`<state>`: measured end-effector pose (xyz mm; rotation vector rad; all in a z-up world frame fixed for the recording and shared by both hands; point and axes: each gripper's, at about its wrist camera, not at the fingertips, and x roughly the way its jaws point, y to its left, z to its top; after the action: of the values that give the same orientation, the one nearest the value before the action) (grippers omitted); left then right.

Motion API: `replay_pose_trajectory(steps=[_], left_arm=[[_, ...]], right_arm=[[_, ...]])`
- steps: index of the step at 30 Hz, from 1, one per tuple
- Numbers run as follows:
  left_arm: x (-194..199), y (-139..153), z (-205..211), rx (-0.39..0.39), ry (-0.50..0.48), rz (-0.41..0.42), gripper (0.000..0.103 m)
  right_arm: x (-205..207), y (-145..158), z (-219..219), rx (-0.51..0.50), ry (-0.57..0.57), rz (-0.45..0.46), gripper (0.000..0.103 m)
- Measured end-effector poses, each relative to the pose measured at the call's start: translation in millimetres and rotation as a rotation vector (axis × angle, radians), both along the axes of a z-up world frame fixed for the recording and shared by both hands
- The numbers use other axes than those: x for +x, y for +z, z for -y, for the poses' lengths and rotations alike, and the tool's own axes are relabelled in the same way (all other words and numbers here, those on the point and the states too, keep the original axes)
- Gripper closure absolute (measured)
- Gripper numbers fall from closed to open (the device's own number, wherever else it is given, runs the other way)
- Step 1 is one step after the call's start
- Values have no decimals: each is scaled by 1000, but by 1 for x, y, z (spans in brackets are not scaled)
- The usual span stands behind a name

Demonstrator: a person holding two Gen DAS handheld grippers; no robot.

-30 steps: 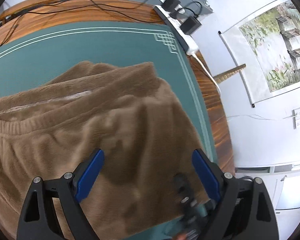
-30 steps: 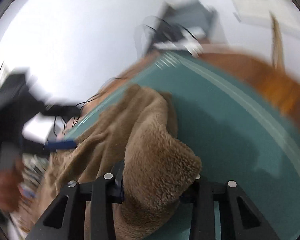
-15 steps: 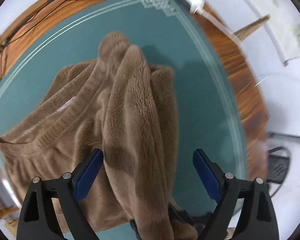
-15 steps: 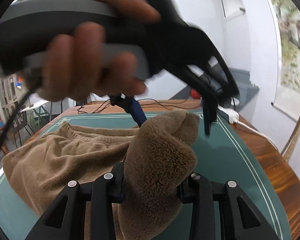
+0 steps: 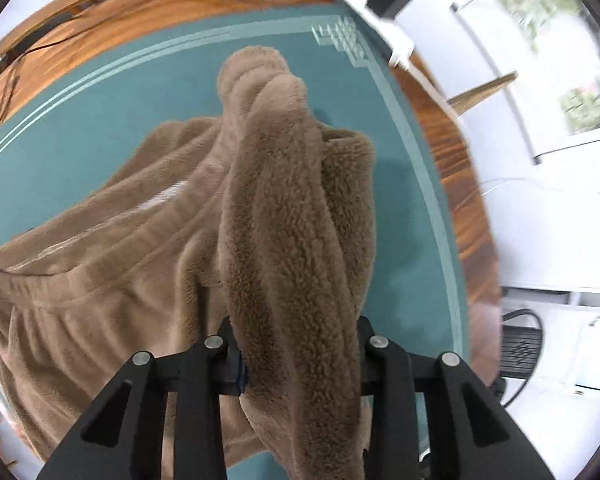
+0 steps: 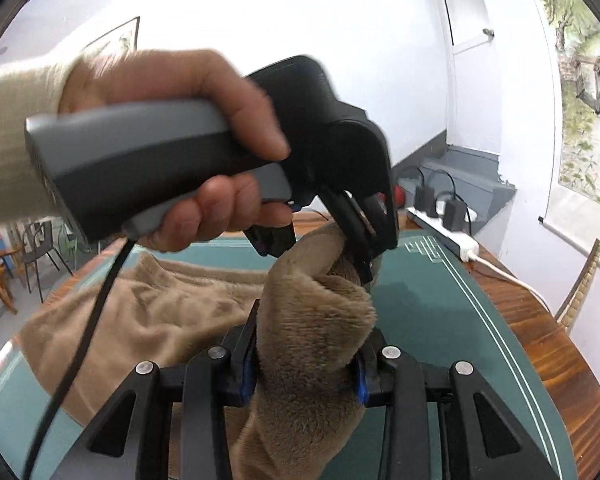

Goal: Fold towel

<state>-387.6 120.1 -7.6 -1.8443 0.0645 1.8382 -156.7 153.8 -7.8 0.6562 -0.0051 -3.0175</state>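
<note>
A fluffy brown towel (image 5: 112,264) lies rumpled on a teal mat (image 5: 100,112), with one bunched part lifted off it. My left gripper (image 5: 298,354) is shut on a thick roll of that lifted fabric. My right gripper (image 6: 304,364) is shut on a bunched fold of the same towel (image 6: 316,320). In the right wrist view a hand (image 6: 204,120) in a cream sleeve holds the left gripper (image 6: 360,240) just ahead, its jaws clamped on the towel's raised end.
The mat covers a round wooden table (image 5: 464,184). A white power strip (image 6: 444,228) with black adapters and cables lies at the table's far edge. A chair back (image 6: 580,288) rises at the right; more chairs (image 6: 44,248) stand at the far left.
My left gripper, open above the towel a second ago, has shut on a lifted roll of it. My right gripper kept its hold while the towel was drawn up.
</note>
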Motion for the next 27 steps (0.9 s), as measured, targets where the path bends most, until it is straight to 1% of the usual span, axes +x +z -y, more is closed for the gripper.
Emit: replay_pose_trajectory(steps=[1, 4, 7, 9, 11, 14, 18, 22, 25, 27], left_arm=[[0, 9, 15, 30, 7, -9, 66], [-8, 34, 66, 120, 45, -31, 66], [-13, 46, 132, 208, 112, -38, 66], [-17, 48, 179, 253, 164, -41, 66], [-23, 41, 223, 283, 215, -37, 66], [-17, 14, 276, 324, 287, -18, 66], [-10, -19, 332, 335, 356, -18, 66], [-11, -48, 361, 364, 399, -20, 66], [-13, -63, 375, 383, 413, -19, 66], [-12, -67, 376, 378, 409, -18, 66]], right_arm=[[1, 7, 10, -5, 11, -11, 65], [0, 12, 50, 7, 73, -15, 65], [-1, 15, 92, 23, 138, -16, 65], [-1, 18, 120, 34, 181, -17, 65], [-2, 20, 147, 44, 224, -17, 65], [-3, 20, 188, 65, 289, -14, 65], [-12, -2, 237, 116, 369, 32, 65], [-24, -30, 277, 162, 417, 88, 65], [-31, -41, 291, 181, 442, 105, 65], [-34, -48, 302, 190, 459, 114, 65]])
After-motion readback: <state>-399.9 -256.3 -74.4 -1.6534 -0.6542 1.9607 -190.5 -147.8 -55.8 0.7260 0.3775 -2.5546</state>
